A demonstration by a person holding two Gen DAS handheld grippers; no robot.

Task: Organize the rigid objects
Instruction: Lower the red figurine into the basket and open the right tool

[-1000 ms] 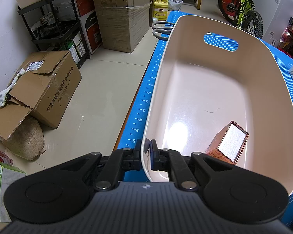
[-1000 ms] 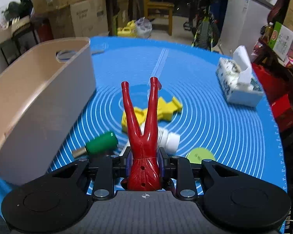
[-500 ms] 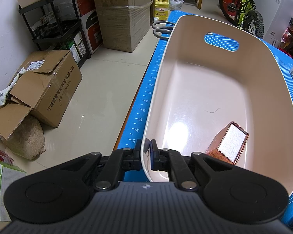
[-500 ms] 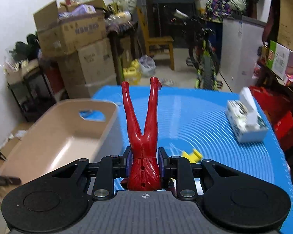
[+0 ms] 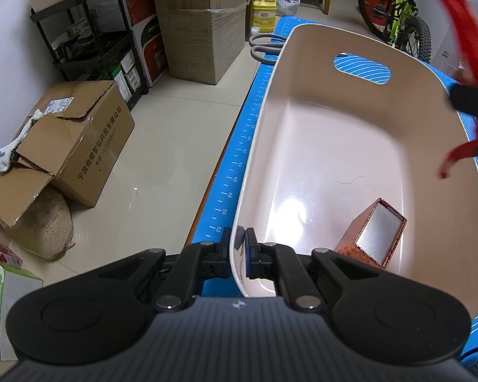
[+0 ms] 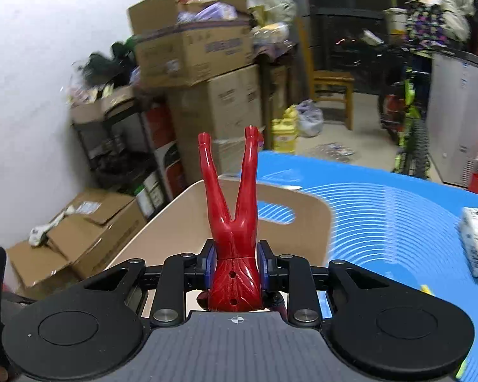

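A beige plastic bin [image 5: 350,133] stands on the blue mat [image 5: 235,172]; my left gripper [image 5: 238,248] is shut on its near rim. Inside the bin lies a copper-coloured box [image 5: 371,237] with a silvery face. My right gripper [image 6: 235,261] is shut on the torso of a red toy figure [image 6: 234,222], whose legs point up and away. In the left wrist view the red figure [image 5: 459,28] and a blurred part of the right gripper show at the right edge, over the bin's right wall. The bin [image 6: 181,222] sits just below and beyond the figure in the right wrist view.
A white tissue pack [image 6: 476,242] lies on the mat at the right. Grey-handled scissors [image 5: 266,46] lie beyond the bin. Cardboard boxes [image 5: 70,140], a black shelf [image 5: 89,41], a yellow jug [image 5: 264,9] and a bicycle [image 5: 395,9] stand on the floor around the table.
The right gripper has risen and swung left with the red figure, from over the mat's loose objects to above the bin. The figure now shows in the left wrist view. The left gripper stayed put.
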